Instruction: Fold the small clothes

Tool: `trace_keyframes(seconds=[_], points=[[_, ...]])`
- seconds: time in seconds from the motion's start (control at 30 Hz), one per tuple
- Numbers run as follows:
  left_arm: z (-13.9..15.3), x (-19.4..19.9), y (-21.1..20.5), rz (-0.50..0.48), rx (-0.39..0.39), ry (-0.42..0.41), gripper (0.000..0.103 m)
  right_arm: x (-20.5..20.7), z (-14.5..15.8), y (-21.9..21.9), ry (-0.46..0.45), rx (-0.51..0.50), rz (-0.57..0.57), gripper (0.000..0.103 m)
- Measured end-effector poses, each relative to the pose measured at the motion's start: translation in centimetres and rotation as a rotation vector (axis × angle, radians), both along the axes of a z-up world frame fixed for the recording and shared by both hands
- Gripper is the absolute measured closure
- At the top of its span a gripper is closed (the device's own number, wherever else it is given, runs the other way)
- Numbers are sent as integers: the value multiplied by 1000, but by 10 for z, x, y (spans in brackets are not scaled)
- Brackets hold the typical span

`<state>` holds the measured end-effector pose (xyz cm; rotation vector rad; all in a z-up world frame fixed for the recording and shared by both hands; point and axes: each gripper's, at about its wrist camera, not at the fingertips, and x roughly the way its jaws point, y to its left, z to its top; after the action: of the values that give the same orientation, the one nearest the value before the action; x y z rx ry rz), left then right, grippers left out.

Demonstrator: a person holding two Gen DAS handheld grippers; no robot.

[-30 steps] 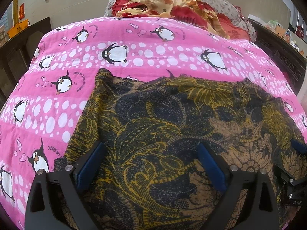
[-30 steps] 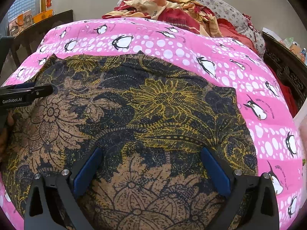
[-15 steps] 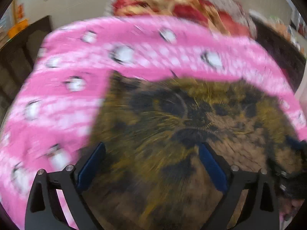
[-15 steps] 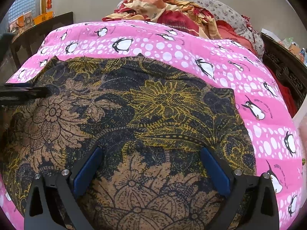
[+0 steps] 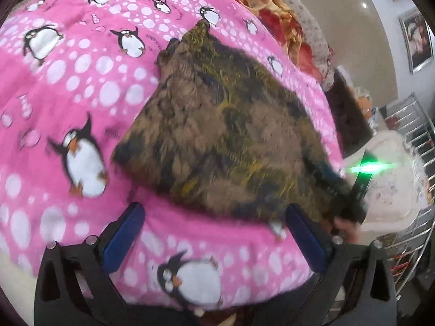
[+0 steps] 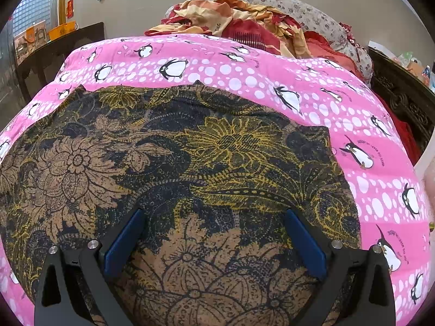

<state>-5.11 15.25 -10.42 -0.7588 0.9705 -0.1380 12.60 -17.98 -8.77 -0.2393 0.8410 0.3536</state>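
A dark floral garment (image 6: 190,163) in brown, black and yellow lies spread flat on a pink penguin blanket (image 6: 244,76). My right gripper (image 6: 214,241) hovers open over the garment's near part, with only cloth below its blue pads. In the blurred left wrist view the garment (image 5: 217,135) lies ahead and slightly right. My left gripper (image 5: 214,239) is over the pink blanket (image 5: 54,95) just off the garment's near edge. Its jaws are opening and nothing is between them. The right gripper's body (image 5: 361,179), showing a green light, is at the garment's far right corner.
A heap of red and orange bedding (image 6: 244,21) and a flowered pillow (image 6: 312,16) lie at the bed's far end. Dark wooden furniture (image 6: 402,103) stands on the right, a dark table (image 6: 54,51) on the left. A metal rack (image 5: 416,135) stands beyond the bed.
My left gripper has swung sideways off the garment and rolled, and is now over the pink blanket at the garment's edge. It has left the right wrist view. The right gripper has stayed still.
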Motion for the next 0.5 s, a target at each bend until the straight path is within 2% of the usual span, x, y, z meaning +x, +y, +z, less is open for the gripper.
trace_keyframes(seconds=[0.07, 0.17, 0.23, 0.3, 0.37, 0.43, 0.47, 0.5], points=[[-2, 10, 16, 53, -106, -23, 0, 0, 0, 0, 0, -1, 0, 0], [-3, 18, 27, 117, -178, -50, 1, 0, 0, 0, -1, -5, -1, 0], [2, 20, 17, 64, -224, -68, 2, 0, 0, 0, -1, -12, -1, 0], [10, 24, 11, 30, -169, -75, 9, 0, -1, 1, -1, -17, -2, 0], [10, 26, 25, 97, -122, -81, 10, 0, -1, 1, 1, -21, -1, 0], [0, 31, 33, 138, -161, -37, 15, 0, -2, 2, 1, -22, -2, 0], [0, 33, 28, 109, -175, -40, 15, 0, -2, 2, 1, -24, -2, 0], [5, 36, 17, 63, -113, -44, 19, 0, -2, 2, 1, -26, -2, 0]])
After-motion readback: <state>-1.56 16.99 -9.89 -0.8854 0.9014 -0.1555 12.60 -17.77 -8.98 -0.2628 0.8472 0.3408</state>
